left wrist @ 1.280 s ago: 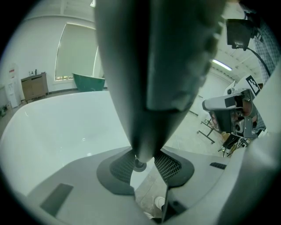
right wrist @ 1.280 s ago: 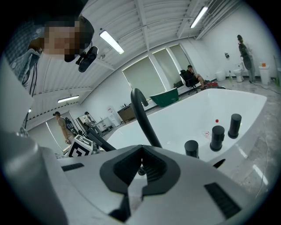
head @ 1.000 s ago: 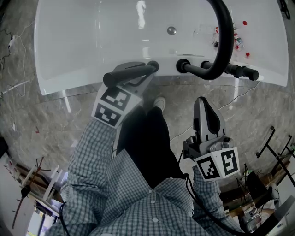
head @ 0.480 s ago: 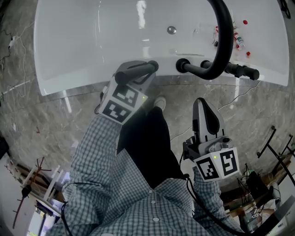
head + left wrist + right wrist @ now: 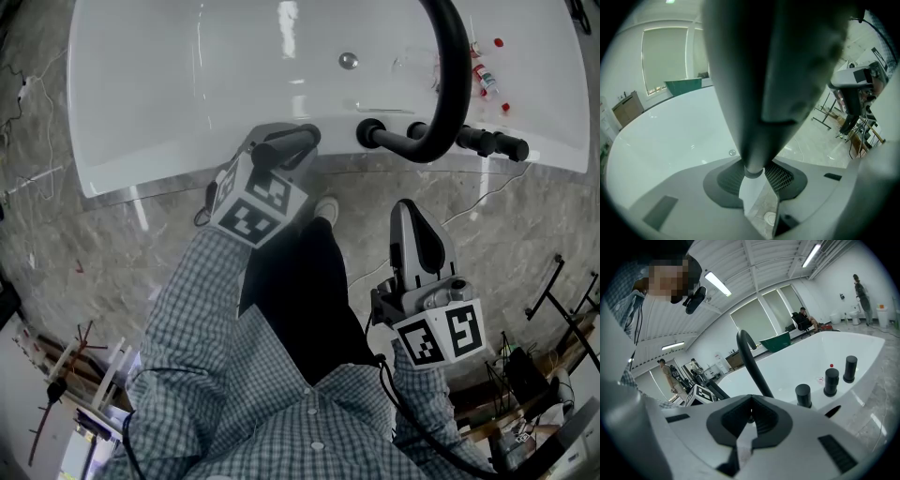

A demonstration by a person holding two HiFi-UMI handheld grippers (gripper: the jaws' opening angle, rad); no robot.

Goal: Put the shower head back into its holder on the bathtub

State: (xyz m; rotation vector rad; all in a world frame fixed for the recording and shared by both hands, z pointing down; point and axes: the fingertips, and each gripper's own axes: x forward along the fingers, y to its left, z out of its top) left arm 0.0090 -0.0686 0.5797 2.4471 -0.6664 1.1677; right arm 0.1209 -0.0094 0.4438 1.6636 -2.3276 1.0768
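Note:
The shower head shows as a black rod-like handle (image 5: 289,145) lying over the near rim of the white bathtub (image 5: 159,141). My left gripper (image 5: 281,155) is shut on it. In the left gripper view the handle (image 5: 759,70) fills the middle and runs down between the jaws of the left gripper (image 5: 757,176). The holder itself I cannot pick out; the handle's tip hangs just left of a black knob (image 5: 370,132). My right gripper (image 5: 412,214) hangs low over the floor, shut and with nothing in it, as the right gripper view confirms (image 5: 749,420).
A black arched faucet (image 5: 452,75) rises from the rim with two more black knobs (image 5: 487,142) to its right. Small bottles with red caps (image 5: 483,77) lie inside the tub at the right, and a drain (image 5: 349,62) sits mid-tub. Cables run over the marble floor (image 5: 112,234).
My left gripper has shifted right and a little toward the tub rim, carrying the shower head handle with it. The right gripper has stayed where it was.

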